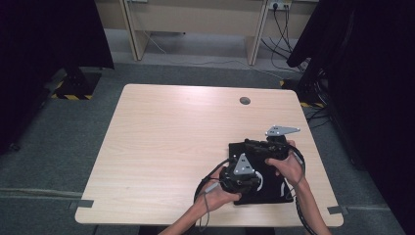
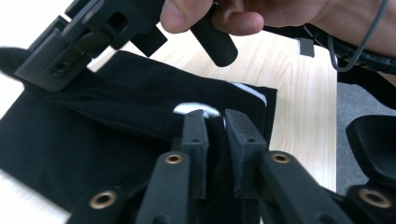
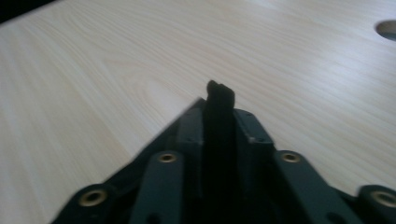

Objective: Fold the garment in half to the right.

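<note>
The black cloth (image 1: 264, 183) lies flat on the near right part of the pale wood-grain worktop (image 1: 171, 147), under both tools. It is soft and matte, with small white marks.

In the left tool view a raised fold of the cloth (image 2: 140, 112) is pinched between the nearly closed jaws of the left tool (image 2: 215, 122), with a white mark at their tips. Beyond, the other hand (image 2: 243, 14) grips the right tool's handle above the far edge of the cloth.

The right tool view shows the right tool (image 3: 218, 119) clamped on a thin upright ridge of cloth (image 3: 219, 100), bare worktop ahead.

From the high view, the left hand (image 1: 218, 193) holds its tool low at the cloth's near left side, and the right hand (image 1: 288, 166) holds its tool at the far edge, forearms coming in from below. A grey three-cornered plate tops each tool.
</note>
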The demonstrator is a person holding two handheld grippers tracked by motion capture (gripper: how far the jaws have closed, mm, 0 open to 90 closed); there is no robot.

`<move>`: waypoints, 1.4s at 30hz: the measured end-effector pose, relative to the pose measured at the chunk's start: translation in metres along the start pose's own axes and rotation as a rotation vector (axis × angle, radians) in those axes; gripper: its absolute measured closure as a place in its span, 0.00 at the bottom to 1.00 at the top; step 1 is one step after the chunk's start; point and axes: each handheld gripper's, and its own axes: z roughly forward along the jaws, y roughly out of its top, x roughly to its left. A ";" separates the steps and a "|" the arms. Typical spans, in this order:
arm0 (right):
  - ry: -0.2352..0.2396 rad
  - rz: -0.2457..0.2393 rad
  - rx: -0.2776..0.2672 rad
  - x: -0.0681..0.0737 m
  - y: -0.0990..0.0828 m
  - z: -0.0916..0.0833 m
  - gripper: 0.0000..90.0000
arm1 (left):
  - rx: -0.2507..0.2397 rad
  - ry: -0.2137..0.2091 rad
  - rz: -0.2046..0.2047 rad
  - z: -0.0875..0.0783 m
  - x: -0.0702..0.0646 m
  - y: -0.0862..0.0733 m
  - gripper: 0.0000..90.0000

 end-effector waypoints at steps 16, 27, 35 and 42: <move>-0.141 0.018 0.058 0.007 0.002 -0.029 0.41 | -0.024 0.109 -0.053 -0.037 0.015 -0.008 0.40; -0.196 0.051 0.133 -0.003 -0.007 -0.020 0.40 | 0.143 0.183 -0.101 0.004 0.015 -0.049 0.22; -0.196 0.098 0.232 -0.016 -0.018 0.012 0.50 | 0.133 0.182 -0.098 0.009 0.012 -0.057 0.22; -0.150 0.085 0.236 -0.015 -0.020 0.027 0.65 | 0.146 0.189 -0.103 -0.001 0.020 -0.063 0.22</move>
